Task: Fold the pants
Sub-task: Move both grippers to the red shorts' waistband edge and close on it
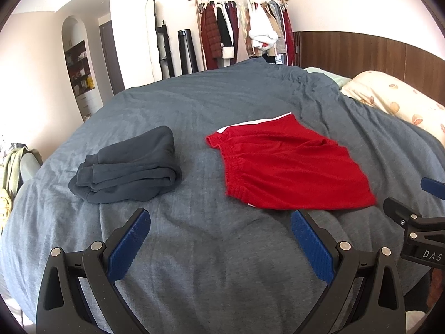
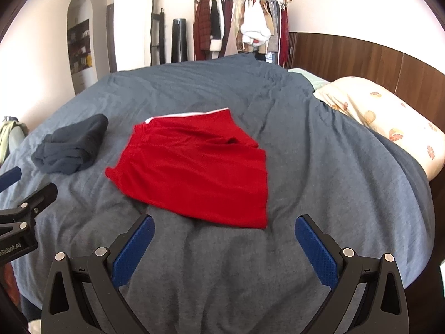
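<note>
Red shorts (image 1: 289,167) with a white side stripe lie on the grey duvet (image 1: 194,250), folded in half along their length, waistband to the left; they also show in the right wrist view (image 2: 200,169). A folded dark grey pair of pants (image 1: 128,169) lies to their left, also seen in the right wrist view (image 2: 72,147). My left gripper (image 1: 221,217) is open and empty, just short of the shorts' near edge. My right gripper (image 2: 224,222) is open and empty at the shorts' near hem. Each gripper shows at the edge of the other's view.
A floral pillow (image 2: 389,122) lies at the bed's right by the wooden headboard (image 2: 361,55). A clothes rack (image 1: 242,30) with hanging garments, a mirror and a black cylinder stand against the far wall. A chair with clothes (image 1: 14,172) is at the left.
</note>
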A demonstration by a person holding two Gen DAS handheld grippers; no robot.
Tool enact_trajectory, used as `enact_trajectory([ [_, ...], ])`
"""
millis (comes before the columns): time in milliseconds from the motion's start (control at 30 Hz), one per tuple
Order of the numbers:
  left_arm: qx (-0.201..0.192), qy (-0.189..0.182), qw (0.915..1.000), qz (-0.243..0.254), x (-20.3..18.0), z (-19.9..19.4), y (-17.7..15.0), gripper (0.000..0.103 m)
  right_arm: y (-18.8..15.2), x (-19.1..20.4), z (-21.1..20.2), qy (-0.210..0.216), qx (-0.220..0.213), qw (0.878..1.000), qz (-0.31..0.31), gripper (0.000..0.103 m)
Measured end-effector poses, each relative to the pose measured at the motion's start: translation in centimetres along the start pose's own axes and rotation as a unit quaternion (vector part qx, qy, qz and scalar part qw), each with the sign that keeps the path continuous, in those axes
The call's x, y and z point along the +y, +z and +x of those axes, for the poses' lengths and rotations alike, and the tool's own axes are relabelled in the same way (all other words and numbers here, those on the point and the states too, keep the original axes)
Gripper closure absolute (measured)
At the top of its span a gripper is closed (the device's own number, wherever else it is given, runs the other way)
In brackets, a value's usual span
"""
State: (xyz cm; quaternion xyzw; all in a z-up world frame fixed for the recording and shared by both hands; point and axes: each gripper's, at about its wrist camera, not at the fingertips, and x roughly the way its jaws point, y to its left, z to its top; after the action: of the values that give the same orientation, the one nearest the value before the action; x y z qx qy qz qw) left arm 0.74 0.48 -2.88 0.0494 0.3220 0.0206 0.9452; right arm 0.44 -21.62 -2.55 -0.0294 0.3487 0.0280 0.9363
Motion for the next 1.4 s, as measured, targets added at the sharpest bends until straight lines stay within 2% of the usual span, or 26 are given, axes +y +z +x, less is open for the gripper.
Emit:
enact_trajectory([
  [200,-0.005,0.008,0.9999,0.012,0.0,1.3,-0.4,0.002,-0.5,0.4,1.6,-0.016,0.011,1.000,-0.016,0.001],
  [467,0.002,-0.013,0.9999,-0.008,0.6,3.8,0.0,0.009,-0.6,0.7,4.2,-0.038,0.023,0.999,-0.029,0.001],
  [600,-0.002,0.001,0.9995,0.031,-0.4,5.1,0.1,0.012,-0.8,1.3,5.5,-0.059,0.027,0.996,-0.059,0.001],
  [867,0.035,-0.005,0.9962,0.080,-1.8,8.7,-0.9,0.020,-1.6,1.8,7.6,-0.078,0.043,0.990,-0.106,0.004],
  [1100,0.061,-0.043,0.9966,0.033,-0.7,11.2,-0.4,0.025,-1.9,1.2,9.6,-0.083,0.065,0.989,-0.104,0.008],
  [1200,0.064,-0.048,0.9967,0.017,-0.5,12.1,0.0,0.025,-2.0,1.1,10.1,-0.085,0.070,0.989,-0.103,0.011],
  [1267,0.068,-0.047,0.9965,0.012,-0.7,12.8,0.3,0.031,-2.1,1.1,10.4,-0.084,0.075,0.988,-0.104,0.013],
  [1400,0.073,-0.052,0.9959,0.004,-1.0,13.7,0.6,0.033,-2.2,1.1,11.0,-0.087,0.079,0.987,-0.105,0.016],
])
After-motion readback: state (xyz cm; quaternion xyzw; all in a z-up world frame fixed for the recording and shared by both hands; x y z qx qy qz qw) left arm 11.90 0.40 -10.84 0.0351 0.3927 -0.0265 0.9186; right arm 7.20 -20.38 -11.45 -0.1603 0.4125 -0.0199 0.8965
